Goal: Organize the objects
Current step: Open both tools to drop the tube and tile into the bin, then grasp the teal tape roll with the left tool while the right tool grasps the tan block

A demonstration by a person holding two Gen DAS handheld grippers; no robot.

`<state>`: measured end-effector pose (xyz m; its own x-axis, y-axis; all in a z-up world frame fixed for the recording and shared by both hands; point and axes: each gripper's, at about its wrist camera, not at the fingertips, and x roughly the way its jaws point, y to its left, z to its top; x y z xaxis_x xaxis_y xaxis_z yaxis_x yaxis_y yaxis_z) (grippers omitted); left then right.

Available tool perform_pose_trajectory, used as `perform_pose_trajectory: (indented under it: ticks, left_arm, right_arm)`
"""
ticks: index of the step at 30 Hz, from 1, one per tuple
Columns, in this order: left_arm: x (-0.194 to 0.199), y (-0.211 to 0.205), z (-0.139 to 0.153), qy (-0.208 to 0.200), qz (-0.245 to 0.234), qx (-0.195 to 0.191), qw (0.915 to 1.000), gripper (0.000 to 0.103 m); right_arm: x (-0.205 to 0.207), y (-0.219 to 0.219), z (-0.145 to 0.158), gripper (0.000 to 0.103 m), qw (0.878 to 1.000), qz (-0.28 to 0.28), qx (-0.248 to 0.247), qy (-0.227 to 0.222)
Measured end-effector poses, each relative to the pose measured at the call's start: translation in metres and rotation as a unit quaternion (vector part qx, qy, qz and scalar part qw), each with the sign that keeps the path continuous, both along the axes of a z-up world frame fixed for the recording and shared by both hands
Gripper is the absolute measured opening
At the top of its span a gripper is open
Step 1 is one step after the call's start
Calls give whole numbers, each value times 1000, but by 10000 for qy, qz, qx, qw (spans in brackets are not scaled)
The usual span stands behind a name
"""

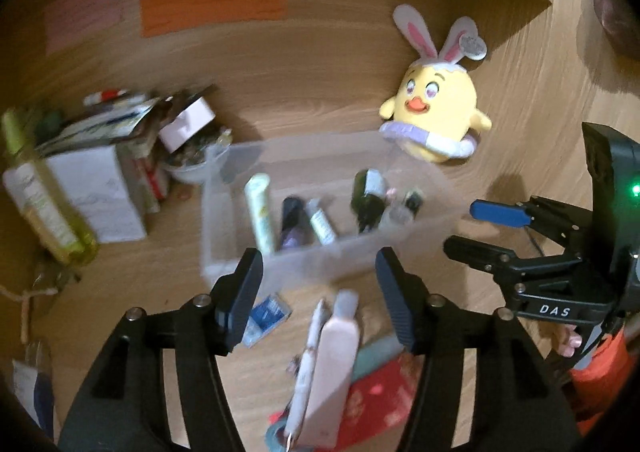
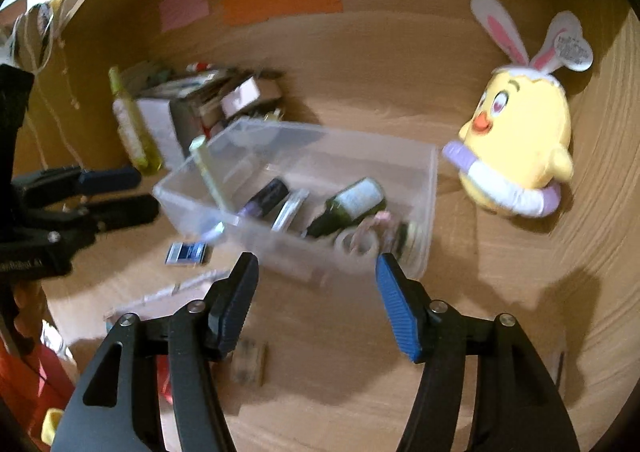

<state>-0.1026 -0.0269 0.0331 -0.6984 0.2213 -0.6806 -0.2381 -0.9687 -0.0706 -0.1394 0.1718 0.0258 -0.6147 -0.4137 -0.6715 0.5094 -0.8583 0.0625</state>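
A clear plastic bin [image 1: 224, 220] [image 2: 424, 212] stands on the wooden desk and holds a dark green bottle [image 1: 370, 196] [image 2: 352, 202], a purple-black bottle [image 1: 294, 224] [image 2: 264, 196], a pale tube [image 1: 260, 212] and a tape roll [image 2: 356, 244]. My left gripper [image 1: 316, 292] is open and empty above a pink tube [image 1: 336, 356] lying in front of the bin. My right gripper [image 2: 314, 292] is open and empty just in front of the bin. It also shows in the left wrist view [image 1: 464, 226], open at the right.
A yellow plush chick with bunny ears [image 1: 438, 112] [image 2: 520, 140] sits right of the bin. A tall yellow-green bottle [image 1: 44, 204] [image 2: 132, 132], white boxes [image 1: 100, 196] and clutter stand left. A blue packet [image 1: 266, 316] [image 2: 188, 252] and a red pouch [image 1: 380, 400] lie in front.
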Motion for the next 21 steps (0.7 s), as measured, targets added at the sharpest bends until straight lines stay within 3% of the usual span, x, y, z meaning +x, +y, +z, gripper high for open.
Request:
perform_pose_trajectory:
  ticks: [12,21]
  left_arm:
    - [76,-56,-41,-258,666,30,9974,66]
    - [106,-67,-77,-639,626,219,9958,67]
  right_arm:
    - [30,-4,-56,57,9973,128,14,-723]
    - [35,-20,-75,57,9953,192,301,-899]
